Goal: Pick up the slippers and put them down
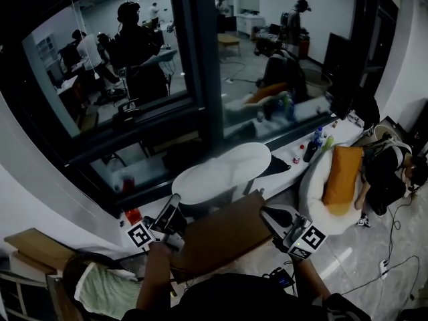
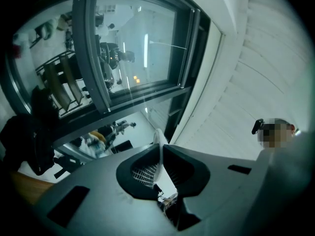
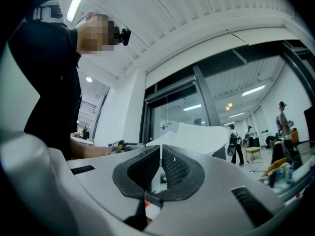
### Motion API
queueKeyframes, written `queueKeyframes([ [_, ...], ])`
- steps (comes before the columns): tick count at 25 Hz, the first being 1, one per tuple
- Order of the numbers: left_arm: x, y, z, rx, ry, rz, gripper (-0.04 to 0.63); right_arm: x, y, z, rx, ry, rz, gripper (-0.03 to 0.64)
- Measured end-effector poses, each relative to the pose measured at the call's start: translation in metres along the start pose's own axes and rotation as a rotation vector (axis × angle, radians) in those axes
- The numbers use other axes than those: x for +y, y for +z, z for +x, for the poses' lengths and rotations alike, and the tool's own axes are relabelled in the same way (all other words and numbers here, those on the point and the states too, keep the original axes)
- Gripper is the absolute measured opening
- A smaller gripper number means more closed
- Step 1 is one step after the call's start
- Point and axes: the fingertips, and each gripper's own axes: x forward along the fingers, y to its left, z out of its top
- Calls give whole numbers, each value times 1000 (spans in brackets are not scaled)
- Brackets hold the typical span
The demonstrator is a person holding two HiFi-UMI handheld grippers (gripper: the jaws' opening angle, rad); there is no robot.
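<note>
Two thin white slippers are held up in front of the window, one [image 1: 200, 181] on the left and one [image 1: 246, 159] overlapping it on the right. My left gripper [image 1: 175, 200] is at the lower left edge of the left slipper. In the left gripper view its jaws [image 2: 160, 154] are shut on a thin white slipper edge [image 2: 158, 137]. My right gripper [image 1: 265, 210] sits below the right slipper. In the right gripper view its jaws [image 3: 160, 156] are shut on a thin white edge, and the slipper's flat sole [image 3: 197, 137] spreads beyond them.
A large window [image 1: 134, 79] with a dark frame fills the far side, with people behind the glass. Bottles [image 1: 314, 146] stand on its sill. A brown cardboard flap [image 1: 221, 239] lies under the grippers. At right are a white round seat [image 1: 314, 186] with an orange cushion [image 1: 341, 172] and a person lying [image 1: 388, 169].
</note>
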Motion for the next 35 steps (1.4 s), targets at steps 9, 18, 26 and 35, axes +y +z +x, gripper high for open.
queueKeyframes([
  [9,2,-12,8,20,1,7,34,-7,1,-10,5,-13,4,26],
  [18,19,-21,-1,25,55,-28,34,-7,-6,-16,37,-35,27,26],
  [26,62,-49,-22,46,167,-84,34,1,-35,-22,95,-39,101,26],
  [35,166,-108,-32,118,309,-154,34,-23,-130,-35,255,-65,248,26],
])
